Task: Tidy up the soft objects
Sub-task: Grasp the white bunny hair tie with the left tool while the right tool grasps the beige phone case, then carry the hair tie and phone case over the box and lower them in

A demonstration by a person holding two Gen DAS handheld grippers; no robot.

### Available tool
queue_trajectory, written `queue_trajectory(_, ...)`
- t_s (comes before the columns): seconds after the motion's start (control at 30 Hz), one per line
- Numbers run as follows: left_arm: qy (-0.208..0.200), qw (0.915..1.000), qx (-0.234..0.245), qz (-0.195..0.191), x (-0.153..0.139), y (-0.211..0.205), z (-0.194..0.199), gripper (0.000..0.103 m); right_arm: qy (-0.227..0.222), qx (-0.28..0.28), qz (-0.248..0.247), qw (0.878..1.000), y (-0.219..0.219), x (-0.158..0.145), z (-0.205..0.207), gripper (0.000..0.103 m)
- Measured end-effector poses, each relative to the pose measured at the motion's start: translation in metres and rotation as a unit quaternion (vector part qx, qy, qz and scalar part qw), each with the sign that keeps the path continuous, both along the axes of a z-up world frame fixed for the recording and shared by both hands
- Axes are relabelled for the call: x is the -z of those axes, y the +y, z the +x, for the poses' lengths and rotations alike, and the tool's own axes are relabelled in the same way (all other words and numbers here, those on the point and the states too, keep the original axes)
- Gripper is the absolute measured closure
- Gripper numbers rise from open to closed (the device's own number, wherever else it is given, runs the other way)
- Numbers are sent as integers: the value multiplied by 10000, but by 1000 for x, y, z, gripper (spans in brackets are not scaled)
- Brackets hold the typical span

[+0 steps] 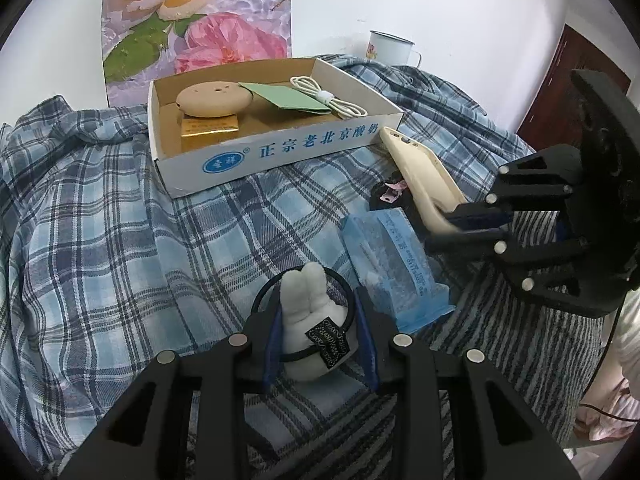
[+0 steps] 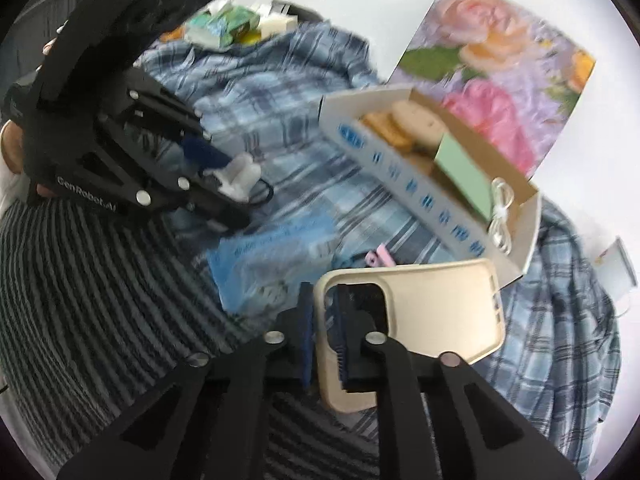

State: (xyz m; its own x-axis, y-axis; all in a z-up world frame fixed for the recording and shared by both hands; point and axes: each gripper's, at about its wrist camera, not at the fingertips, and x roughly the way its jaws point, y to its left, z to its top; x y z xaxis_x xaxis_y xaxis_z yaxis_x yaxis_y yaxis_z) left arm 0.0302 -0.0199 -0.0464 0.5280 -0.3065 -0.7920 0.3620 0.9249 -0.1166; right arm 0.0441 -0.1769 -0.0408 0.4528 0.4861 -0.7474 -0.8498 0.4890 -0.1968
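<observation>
Item: left gripper, fingers spread either side of a white plush rabbit hair tie; pads are near the toy's flanks but contact cannot be confirmed, and whether the toy rests on the plaid cloth or is lifted cannot be told. Item: right gripper, pressed together on the camera-cutout edge of a cream phone case, which is held clear of the cloth and pointed toward the cardboard box. Box contents: round beige cushion, gold packet, green card, coiled white cable. Loose on the cloth: blue plastic packet, just beside the rabbit; a small pink clip under the case. Enamel mug noted behind the box. Risks, as judged: the case is pinched by a thin flexible rim only, so it may bend, pivot or slip out during carriage; the black elastic loop may be snagged on a left finger when closed; the two grippers are near each other, so collision is possible if both are moved boxward together.
</observation>
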Motion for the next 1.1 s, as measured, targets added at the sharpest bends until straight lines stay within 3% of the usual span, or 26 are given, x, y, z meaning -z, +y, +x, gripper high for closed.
queue_trajectory(0.2, -162, 9999, -23, -41, -4, 1, -5, 68, -516, 226, 608, 9966, -15, -23, -11, 98)
queue_trajectory(0.47, -661, 9976, -209, -61, -26, 4, -10, 68, -780, 466, 1349, 9867, -31, -49, -16, 98)
queue_trajectory(1.1, -1773, 9834, -375, -95, -119, -5, -15, 68, -1579, 510, 2148, 9625, -44, -120, -25, 98)
